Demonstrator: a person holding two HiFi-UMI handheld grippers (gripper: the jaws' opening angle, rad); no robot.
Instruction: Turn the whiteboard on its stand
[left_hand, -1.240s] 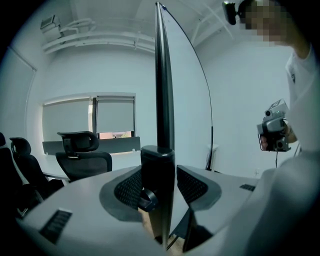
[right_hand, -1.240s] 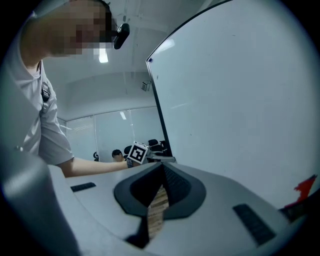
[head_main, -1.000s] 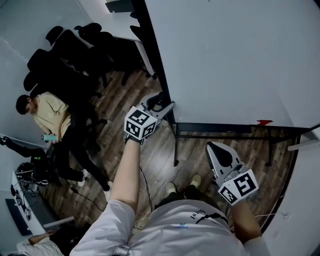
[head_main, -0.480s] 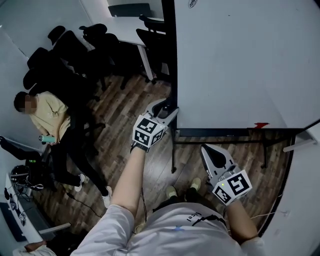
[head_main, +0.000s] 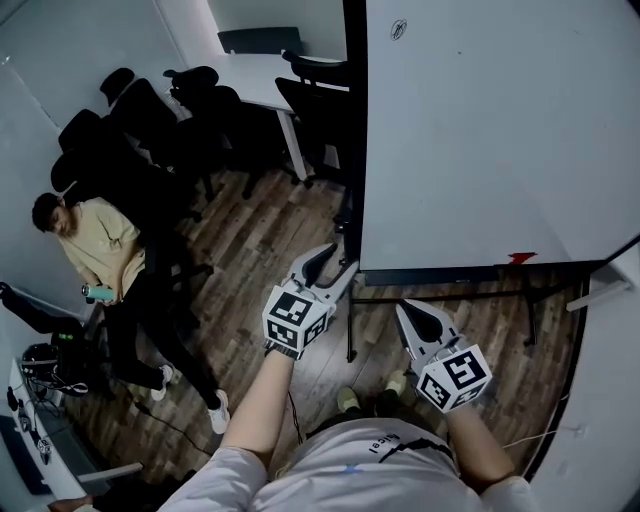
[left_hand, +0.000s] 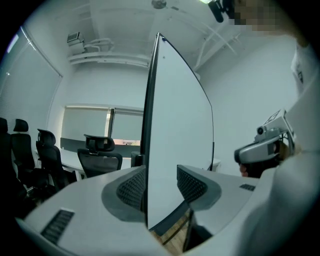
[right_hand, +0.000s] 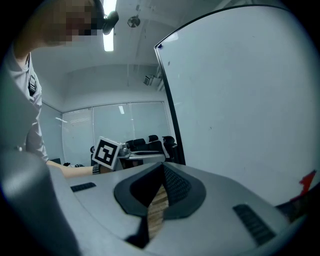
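Whiteboard (head_main: 480, 130), small round logo (head_main: 398, 30), print illegible

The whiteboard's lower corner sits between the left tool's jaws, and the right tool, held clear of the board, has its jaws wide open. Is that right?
Not quite: the right tool has its jaws closed together with nothing between them, as the right gripper view shows. The whiteboard does have its lower corner between the left tool jaws, and the right tool is clear of the board.
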